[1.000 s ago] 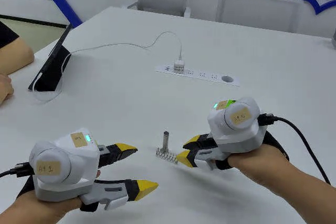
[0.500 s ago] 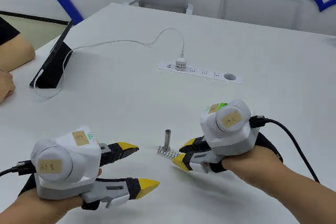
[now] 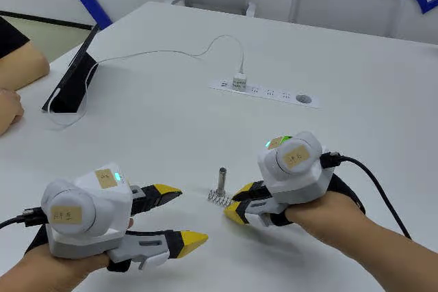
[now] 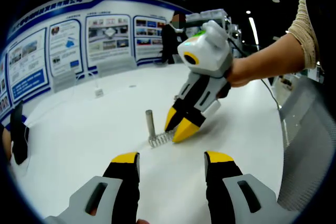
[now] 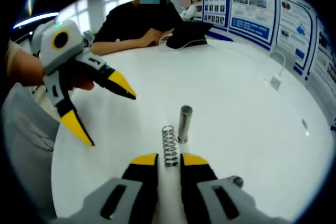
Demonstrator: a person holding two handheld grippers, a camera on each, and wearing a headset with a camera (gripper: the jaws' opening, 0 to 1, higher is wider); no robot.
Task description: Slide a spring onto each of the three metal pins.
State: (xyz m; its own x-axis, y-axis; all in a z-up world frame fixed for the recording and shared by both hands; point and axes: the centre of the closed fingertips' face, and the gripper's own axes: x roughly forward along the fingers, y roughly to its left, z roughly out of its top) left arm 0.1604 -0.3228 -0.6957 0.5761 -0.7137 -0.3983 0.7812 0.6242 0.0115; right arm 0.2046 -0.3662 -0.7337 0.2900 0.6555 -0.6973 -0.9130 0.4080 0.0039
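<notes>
Head view: my left gripper [image 3: 185, 214] hangs at the near left of the table [image 3: 171, 107], jaws wide apart and empty. My right gripper [image 3: 233, 204] is narrowed to a slit at the spring [image 3: 219, 200], which lies flat just beside the upright pin [image 3: 222, 178].

Left gripper view: the right gripper's tips sit at the spring's right end.

Right gripper view: the spring's near end lies between my tips, a thin gap either side.
</notes>
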